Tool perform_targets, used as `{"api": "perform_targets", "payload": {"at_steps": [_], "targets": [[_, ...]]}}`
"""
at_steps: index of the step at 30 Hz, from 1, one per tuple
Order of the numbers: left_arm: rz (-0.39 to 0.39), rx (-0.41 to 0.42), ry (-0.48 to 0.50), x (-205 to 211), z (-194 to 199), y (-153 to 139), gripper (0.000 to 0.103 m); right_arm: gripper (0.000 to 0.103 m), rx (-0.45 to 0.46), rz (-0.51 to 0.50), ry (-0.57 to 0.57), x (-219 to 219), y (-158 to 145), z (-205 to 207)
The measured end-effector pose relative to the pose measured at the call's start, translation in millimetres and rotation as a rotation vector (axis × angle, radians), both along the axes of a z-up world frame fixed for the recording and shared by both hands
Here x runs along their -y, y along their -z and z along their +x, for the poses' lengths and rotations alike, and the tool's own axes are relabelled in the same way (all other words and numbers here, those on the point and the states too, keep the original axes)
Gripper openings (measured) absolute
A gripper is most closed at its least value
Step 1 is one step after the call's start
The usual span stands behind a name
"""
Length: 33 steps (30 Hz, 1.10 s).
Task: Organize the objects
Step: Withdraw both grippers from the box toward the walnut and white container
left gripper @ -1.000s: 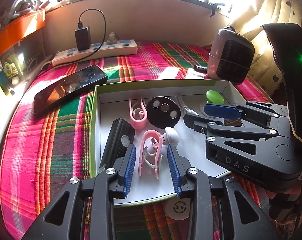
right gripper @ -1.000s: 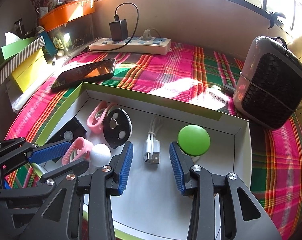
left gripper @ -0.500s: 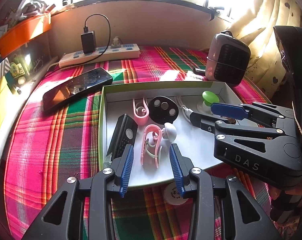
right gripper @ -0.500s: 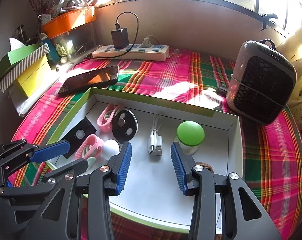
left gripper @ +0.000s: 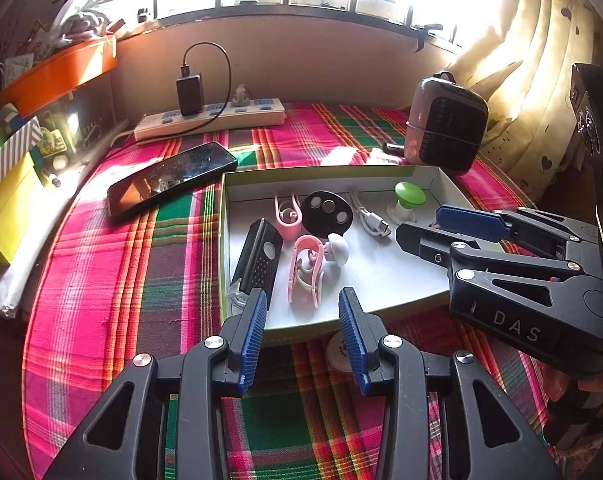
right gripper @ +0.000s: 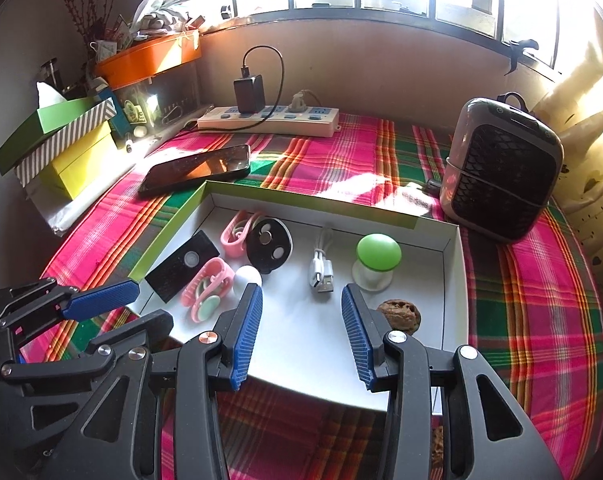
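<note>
both grippers backed off and up from box [right gripper: 453, 280], more table showing. left gripper [left gripper: 302, 336] and right gripper [right gripper: 301, 332] jaws apart, just been opening, nothing between. walnut [right gripper: 399, 312] now in box near-right corner; drop looks done.

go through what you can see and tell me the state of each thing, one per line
Left gripper: open, holding nothing; jaws have just been opening.
Right gripper: open, holding nothing; jaws have just been opening.
Box: lid off, items lying inside.
Phone: screen dark, flat on the cloth.
Charger: plugged into the power strip.
White cable: bundled, lying in the box.
Walnut: whole, in the box.
</note>
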<state>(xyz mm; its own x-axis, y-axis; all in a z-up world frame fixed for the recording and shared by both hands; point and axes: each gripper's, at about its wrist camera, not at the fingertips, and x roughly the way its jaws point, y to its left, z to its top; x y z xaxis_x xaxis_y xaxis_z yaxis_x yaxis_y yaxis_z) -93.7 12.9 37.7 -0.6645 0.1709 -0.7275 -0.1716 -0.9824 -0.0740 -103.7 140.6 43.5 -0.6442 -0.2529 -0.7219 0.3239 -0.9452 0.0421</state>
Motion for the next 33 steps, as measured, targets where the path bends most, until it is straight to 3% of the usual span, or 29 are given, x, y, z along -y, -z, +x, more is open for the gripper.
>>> {"api": "perform_targets", "payload": {"at_steps": [4, 19, 33], "targets": [[-0.005, -0.007, -0.003, 0.1, 8.0, -1.3, 0.036, 0.047, -0.025, 0.018, 0.012, -2.4, -3.8, 11.0], [-0.005, -0.004, 0.005, -0.9, 26.7, 2.0, 0.038, 0.048, -0.045, -0.006, 0.034, -15.8, -4.1, 41.5], [0.069, 0.039, 0.026, 9.1, 38.2, 16.7, 0.041, 0.053, -0.028, -0.018, 0.108, -48.6, 5.2, 68.1]]}}
